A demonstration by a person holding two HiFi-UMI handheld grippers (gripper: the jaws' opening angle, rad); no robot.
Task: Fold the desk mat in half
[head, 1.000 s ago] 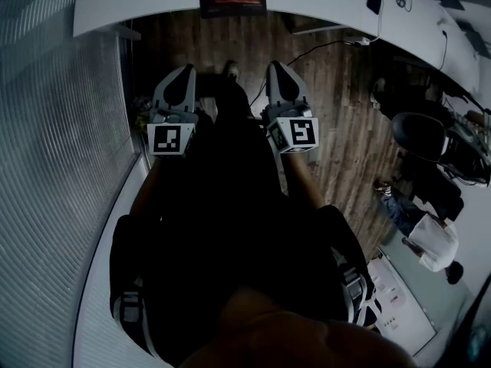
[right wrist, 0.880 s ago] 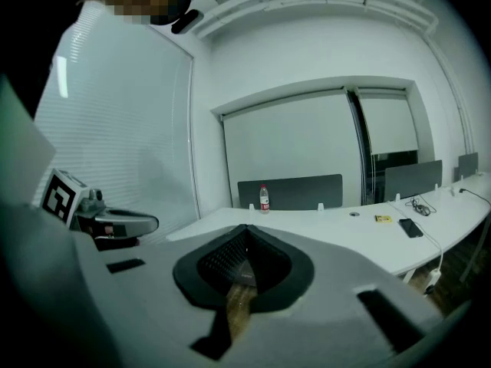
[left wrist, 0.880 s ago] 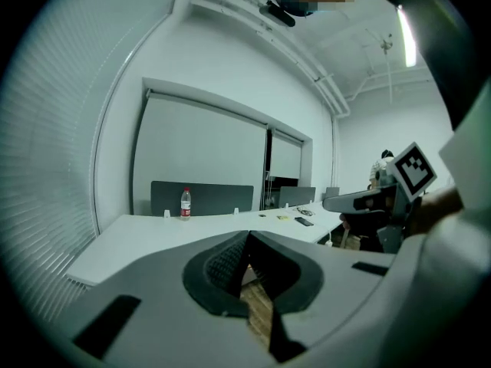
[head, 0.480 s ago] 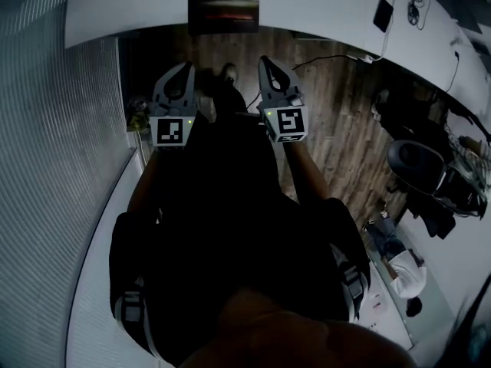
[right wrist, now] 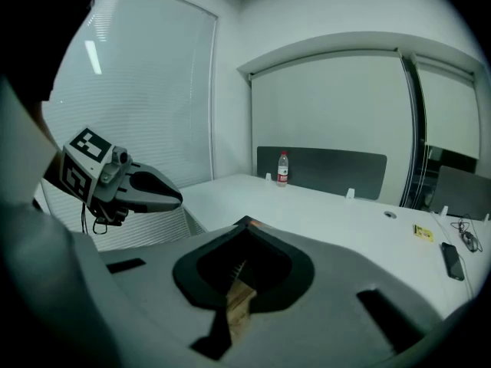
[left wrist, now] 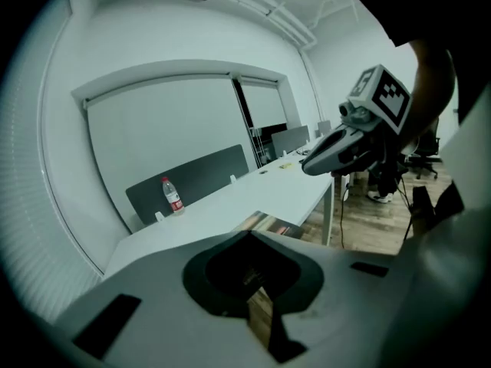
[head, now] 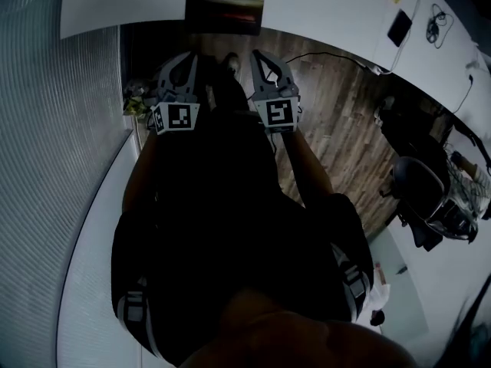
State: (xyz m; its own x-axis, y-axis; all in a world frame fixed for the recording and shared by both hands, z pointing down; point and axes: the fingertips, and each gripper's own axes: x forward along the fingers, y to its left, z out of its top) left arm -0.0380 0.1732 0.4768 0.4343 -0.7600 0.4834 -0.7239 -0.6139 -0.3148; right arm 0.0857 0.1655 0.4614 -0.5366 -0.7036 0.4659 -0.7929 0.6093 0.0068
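The desk mat (head: 226, 4) is a dark rectangle lying flat on the white table (head: 322, 6), at the edge nearest me. My left gripper (head: 186, 58) and right gripper (head: 257, 56) are held side by side over the wooden floor, short of the table edge, both shut and holding nothing. In the left gripper view the closed jaws (left wrist: 249, 232) point at the mat's near corner (left wrist: 270, 224), and the right gripper (left wrist: 308, 167) hangs to the right. In the right gripper view the closed jaws (right wrist: 245, 222) hide most of the mat, with the left gripper (right wrist: 178, 198) at the left.
A water bottle (left wrist: 172, 195) stands by a dark divider panel (right wrist: 322, 171) at the table's far side. A phone (head: 400, 27) and cables lie on the desk to the right. An office chair (head: 418, 179) stands on the wooden floor at the right. Window blinds (head: 54, 129) fill the left.
Both grippers have moved forward toward the table edge and closer together. The mat and table have come nearer in the head view. Jaws stayed shut.
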